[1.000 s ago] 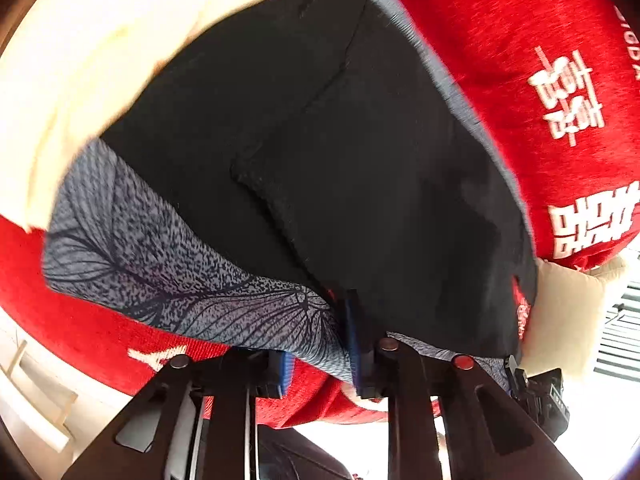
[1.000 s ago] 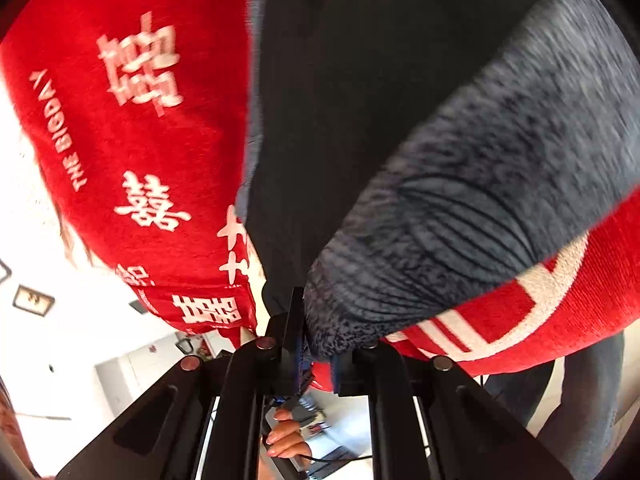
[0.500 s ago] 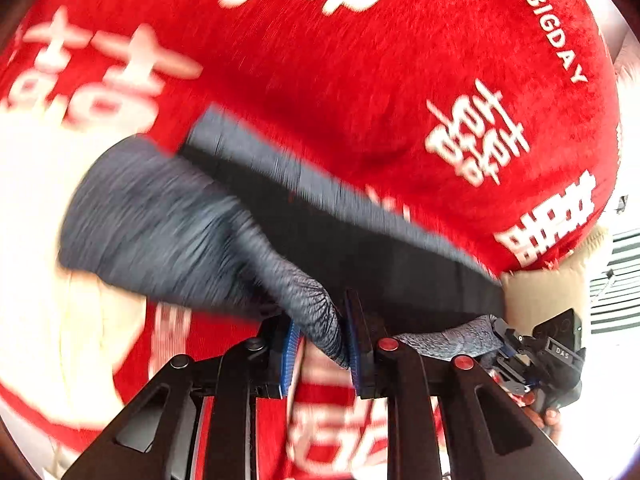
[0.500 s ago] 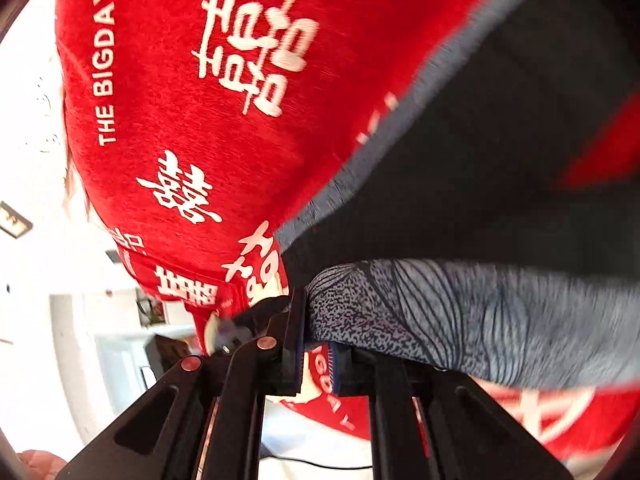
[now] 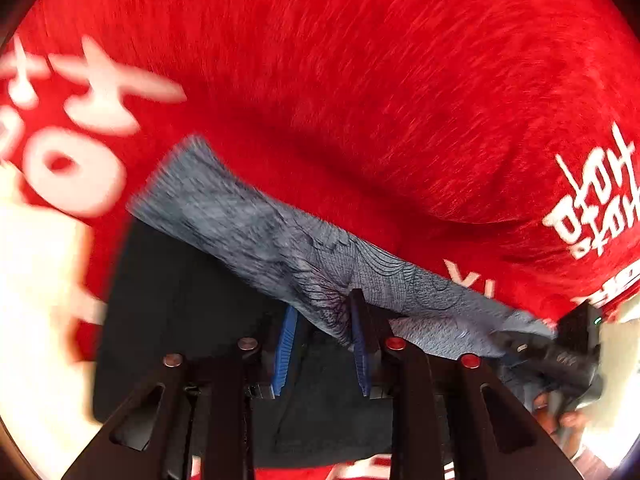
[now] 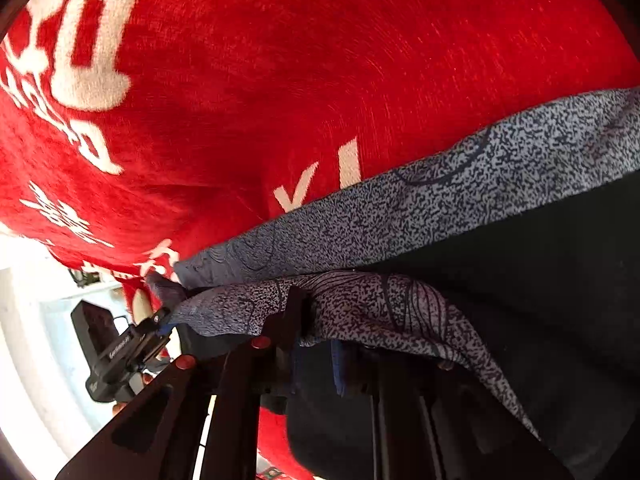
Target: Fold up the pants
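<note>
So, left gripper (image 5: 322, 344): jaws just opened, apart, pants (image 5: 256, 224) hem between but loose | pants: dark, gray patterned cuffs, lying on red blanket (image 5: 360, 80) | right gripper (image 6: 316, 356): jaws easing open, cuff draped over, grip unclear

left tool (image 5: 322, 344): jaws just opening, pointing steeply down | right tool (image 6: 316, 344): jaws just opening

Pants (image 5: 256, 224) lie on the blanket (image 5: 360, 80), apparently folded over themselves.
</note>
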### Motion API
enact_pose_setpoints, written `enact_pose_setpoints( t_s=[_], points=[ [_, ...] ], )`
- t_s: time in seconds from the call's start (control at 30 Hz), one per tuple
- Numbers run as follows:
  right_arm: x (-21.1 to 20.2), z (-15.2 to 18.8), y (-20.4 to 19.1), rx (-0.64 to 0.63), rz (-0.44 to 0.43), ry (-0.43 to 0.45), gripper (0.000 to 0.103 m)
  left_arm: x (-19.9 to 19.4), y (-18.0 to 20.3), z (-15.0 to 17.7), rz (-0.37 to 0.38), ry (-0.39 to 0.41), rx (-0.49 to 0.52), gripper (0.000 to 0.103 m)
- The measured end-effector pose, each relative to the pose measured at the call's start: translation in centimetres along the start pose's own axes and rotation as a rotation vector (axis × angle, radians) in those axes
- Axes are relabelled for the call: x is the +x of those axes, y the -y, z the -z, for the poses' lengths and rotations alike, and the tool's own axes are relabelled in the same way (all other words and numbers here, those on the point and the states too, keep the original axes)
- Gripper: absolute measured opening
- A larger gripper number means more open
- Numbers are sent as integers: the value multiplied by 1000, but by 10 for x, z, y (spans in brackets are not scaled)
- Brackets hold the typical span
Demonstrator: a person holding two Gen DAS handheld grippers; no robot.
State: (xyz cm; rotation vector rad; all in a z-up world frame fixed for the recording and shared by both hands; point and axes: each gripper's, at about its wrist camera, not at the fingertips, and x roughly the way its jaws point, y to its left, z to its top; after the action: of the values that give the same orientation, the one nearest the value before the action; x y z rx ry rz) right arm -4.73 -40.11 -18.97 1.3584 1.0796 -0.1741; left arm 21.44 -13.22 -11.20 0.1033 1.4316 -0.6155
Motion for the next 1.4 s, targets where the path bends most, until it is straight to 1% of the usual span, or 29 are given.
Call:
enact_pose_setpoints(
  t_s=[0.03, 0.07, 0.1, 0.13, 0.17, 0.23, 0.3, 0.37, 0.4, 0.47, 0.53, 0.6, 0.7, 0.77, 0.83, 0.93, 1.07, 1.13, 1.17, 1.2, 1.23, 1.27, 1.3, 1.4],
  points=[
    [-4, 0, -2, -2, -19, 4, 40, -14, 3, -1, -72, 45, 26, 78],
    [-7, 1, -4, -7, -29, 10, 58, -31, 4, 1, -137, 108, 53, 82],
    [-15, 1, -11, -20, -46, 21, 66, -43, 7, 3, -178, 144, 88, 82],
    [-21, 1, -16, -31, -51, 30, 75, -50, 10, 5, -219, 141, 128, 82],
    [-29, 3, -22, -47, -45, 49, 76, -52, 14, 9, -238, 125, 146, 82],
    [-49, 12, -35, -87, -33, 81, 76, -48, 28, 22, -234, 75, 183, 82],
    [-67, 29, -36, -93, -16, 100, 76, -33, 53, 45, -220, 15, 242, 82],
    [-83, 55, -32, -97, 27, 107, 76, -16, 86, 74, -186, -40, 306, 82],
    [-98, 67, -20, -98, 52, 117, 76, -9, 98, 87, -165, -66, 324, 82],
    [-124, 97, 6, -90, 106, 143, 76, 4, 128, 114, -99, -132, 345, 82],
    [-150, 130, 36, -50, 160, 168, 76, 14, 156, 137, -52, -179, 364, 82],
    [-171, 159, 65, 6, 186, 186, 76, 19, 193, 160, -1, -215, 382, 82],
    [-208, 201, 115, 105, 213, 215, 76, 27, 229, 185, 85, -271, 386, 82],
    [-225, 229, 140, 141, 250, 240, 76, 32, 248, 199, 121, -307, 401, 82],
    [-243, 254, 164, 178, 286, 262, 76, 36, 263, 212, 130, -336, 425, 82],
    [-255, 284, 191, 253, 307, 290, 76, 45, 281, 227, 127, -359, 467, 82],
    [-257, 313, 219, 320, 338, 327, 75, 58, 288, 238, 133, -379, 495, 82],
    [-255, 323, 230, 362, 297, 364, 74, 62, 287, 239, 125, -380, 514, 82],
    [-252, 325, 233, 368, 277, 378, 70, 64, 289, 242, 120, -380, 521, 82],
    [-252, 328, 238, 365, 258, 388, 67, 65, 291, 243, 125, -380, 526, 82],
    [-250, 328, 240, 359, 247, 392, 61, 65, 292, 245, 133, -378, 533, 82],
    [-250, 329, 241, 350, 235, 398, 56, 65, 293, 248, 136, -375, 544, 82],
    [-249, 327, 241, 332, 211, 407, 55, 66, 295, 250, 136, -373, 557, 82],
    [-240, 326, 231, 277, 201, 409, 53, 66, 303, 259, 141, -366, 582, 82]
  ],
)
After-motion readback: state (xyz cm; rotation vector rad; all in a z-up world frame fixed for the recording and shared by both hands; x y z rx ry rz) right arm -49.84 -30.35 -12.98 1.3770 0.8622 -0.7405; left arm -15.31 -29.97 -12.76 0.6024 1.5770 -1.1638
